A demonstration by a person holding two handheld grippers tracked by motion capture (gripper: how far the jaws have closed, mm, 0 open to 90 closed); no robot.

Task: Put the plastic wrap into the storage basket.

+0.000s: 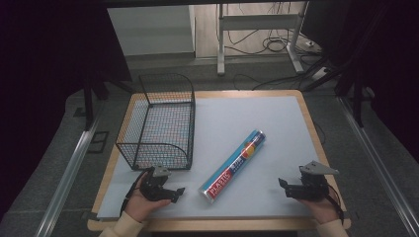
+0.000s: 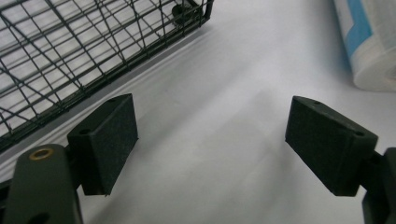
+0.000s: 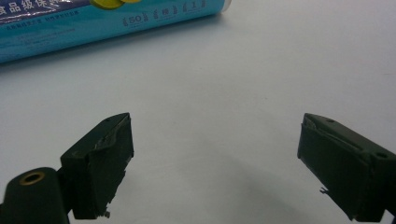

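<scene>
A blue roll of plastic wrap (image 1: 234, 165) lies diagonally on the pale mat, its red-labelled end toward the front. My left gripper (image 1: 179, 192) rests near the front left, held in a hand, jaws wide open over bare mat (image 2: 212, 149); the roll's end (image 2: 369, 42) lies to its upper right. My right gripper (image 1: 282, 186) sits at the front right, pointing left toward the roll, also open with nothing between its jaws (image 3: 215, 163). The roll (image 3: 93, 18) runs across the top of the right gripper view.
A black wire basket (image 1: 159, 123) stands at the left of the table, just behind my left gripper; its mesh wall (image 2: 70, 56) shows close by. The wooden table edge (image 1: 316, 133) borders the mat. Cables and a desk frame lie on the floor beyond.
</scene>
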